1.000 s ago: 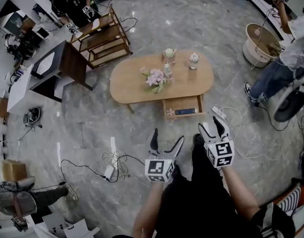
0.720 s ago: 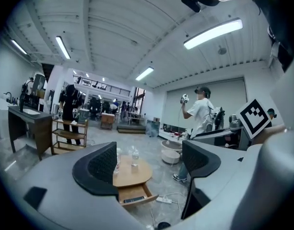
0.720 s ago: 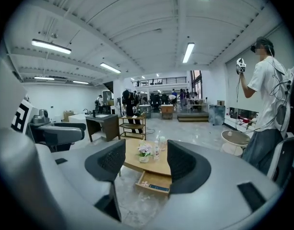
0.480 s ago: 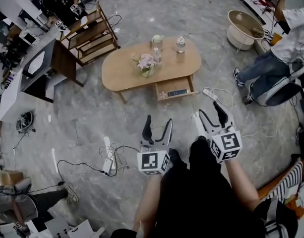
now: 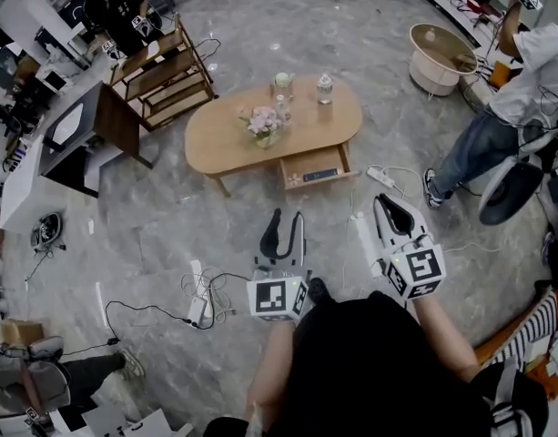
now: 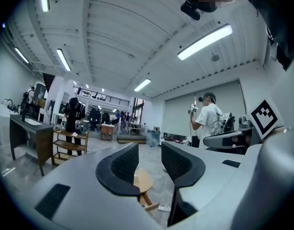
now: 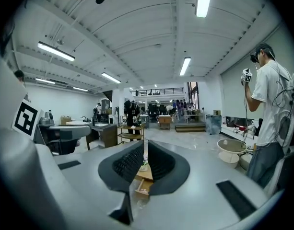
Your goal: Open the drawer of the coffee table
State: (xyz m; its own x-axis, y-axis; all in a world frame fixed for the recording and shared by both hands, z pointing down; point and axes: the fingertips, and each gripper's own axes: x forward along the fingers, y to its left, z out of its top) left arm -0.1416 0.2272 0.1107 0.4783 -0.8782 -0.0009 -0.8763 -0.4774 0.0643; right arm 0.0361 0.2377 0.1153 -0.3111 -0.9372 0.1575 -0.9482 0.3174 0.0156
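Observation:
The oval wooden coffee table (image 5: 226, 138) stands on the marble floor ahead, its drawer (image 5: 315, 167) pulled out toward me with a dark flat thing inside. Flowers (image 5: 263, 121), a cup (image 5: 282, 83) and a jar (image 5: 325, 86) stand on top. My left gripper (image 5: 288, 218) hovers well short of the table; its jaws have just been closing, a narrow gap remains and nothing is between them. My right gripper (image 5: 390, 206), also away from the drawer, has just been closing and is shut on nothing. The left gripper (image 6: 149, 152) and the right gripper (image 7: 145, 150) each frame the table (image 7: 146, 172) far off.
A wooden shelf (image 5: 165, 66) and a dark desk (image 5: 87, 126) stand at the left. Cables with a power strip (image 5: 201, 303) lie on the floor near my left gripper, another strip (image 5: 380, 177) by the drawer. A round tub (image 5: 440, 55) and a standing person (image 5: 524, 71) are at the right.
Both grippers' jaws have drawn together, the right fully, the left partly. Both hands have lifted back from the table. The drawer stays pulled out.

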